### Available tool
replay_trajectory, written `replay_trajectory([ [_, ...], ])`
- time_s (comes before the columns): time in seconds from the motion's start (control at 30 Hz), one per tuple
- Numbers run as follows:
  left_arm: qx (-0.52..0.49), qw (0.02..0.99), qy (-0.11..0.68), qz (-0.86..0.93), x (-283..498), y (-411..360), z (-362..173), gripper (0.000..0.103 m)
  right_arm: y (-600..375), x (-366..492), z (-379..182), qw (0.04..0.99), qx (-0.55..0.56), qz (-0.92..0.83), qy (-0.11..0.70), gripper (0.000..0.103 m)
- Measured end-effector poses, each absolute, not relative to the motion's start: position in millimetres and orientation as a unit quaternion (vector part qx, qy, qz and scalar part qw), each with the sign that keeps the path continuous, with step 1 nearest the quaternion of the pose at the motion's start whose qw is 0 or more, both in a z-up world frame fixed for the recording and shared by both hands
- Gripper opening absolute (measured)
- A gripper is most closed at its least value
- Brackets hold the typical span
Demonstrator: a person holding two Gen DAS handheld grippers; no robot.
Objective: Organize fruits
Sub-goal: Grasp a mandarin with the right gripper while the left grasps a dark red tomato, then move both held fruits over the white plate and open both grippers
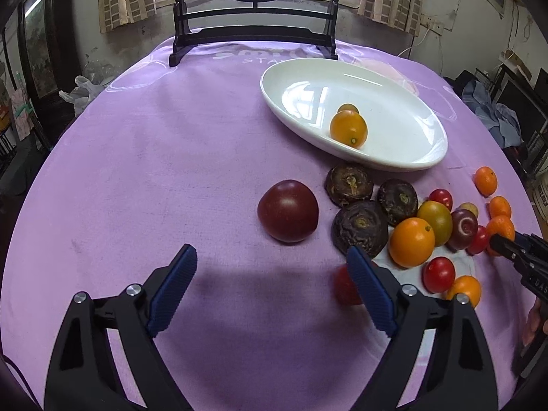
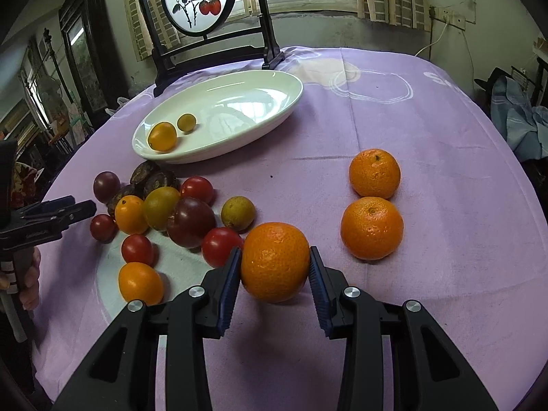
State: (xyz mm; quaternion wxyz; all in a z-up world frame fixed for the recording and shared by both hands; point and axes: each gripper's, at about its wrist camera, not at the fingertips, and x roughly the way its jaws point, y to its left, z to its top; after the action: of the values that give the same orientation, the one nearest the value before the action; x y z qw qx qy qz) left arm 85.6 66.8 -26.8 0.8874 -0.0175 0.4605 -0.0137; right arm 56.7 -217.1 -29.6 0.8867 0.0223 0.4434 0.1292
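Note:
My right gripper (image 2: 275, 260) is shut on a mandarin (image 2: 275, 262), its blue pads against both sides. Two more mandarins (image 2: 371, 227) (image 2: 374, 173) lie to its right on the purple cloth. A white oval plate (image 2: 219, 113) holds two small yellow-orange fruits (image 2: 162, 136). My left gripper (image 1: 272, 267) is open and empty above bare cloth, near a dark red tomato (image 1: 287, 210). It also shows at the left edge of the right wrist view (image 2: 68, 210). A pile of cherry tomatoes, kumquats and dark water chestnuts (image 1: 359, 227) lies right of it.
A dark wooden stand with a round painted screen (image 2: 198, 0) stands at the back of the table. The cloth-covered table (image 1: 154, 157) drops off at its rounded edges. Clutter and blue fabric (image 1: 503, 116) lie beyond the right edge.

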Motion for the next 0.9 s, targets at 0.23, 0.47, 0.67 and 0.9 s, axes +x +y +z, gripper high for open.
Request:
replay_trajectory([
  [0.23, -0.024, 0.877, 0.479, -0.020, 111.4, 65.7, -36.7, 0.071, -215.5, 54.7, -29.1, 0.886, 0.026, 0.138, 0.442, 0.039],
  [0.47, -0.001, 0.872, 0.488, -0.034, 122.0, 57.1, -44.3, 0.041, -215.2, 53.9, -25.9, 0.888, 0.025, 0.136, 0.438, 0.039],
  [0.67, -0.013, 0.882, 0.469, -0.034, 118.4, 63.3, -19.2, 0.040, -210.4, 52.6, 1.3, 0.903, 0.013, 0.144, 0.405, 0.039],
  [0.9, -0.012, 0.897, 0.440, -0.039, 150.0, 50.1, 16.8, 0.041, -172.6, 86.6, 33.8, 0.911, -0.031, 0.175, 0.371, 0.039],
])
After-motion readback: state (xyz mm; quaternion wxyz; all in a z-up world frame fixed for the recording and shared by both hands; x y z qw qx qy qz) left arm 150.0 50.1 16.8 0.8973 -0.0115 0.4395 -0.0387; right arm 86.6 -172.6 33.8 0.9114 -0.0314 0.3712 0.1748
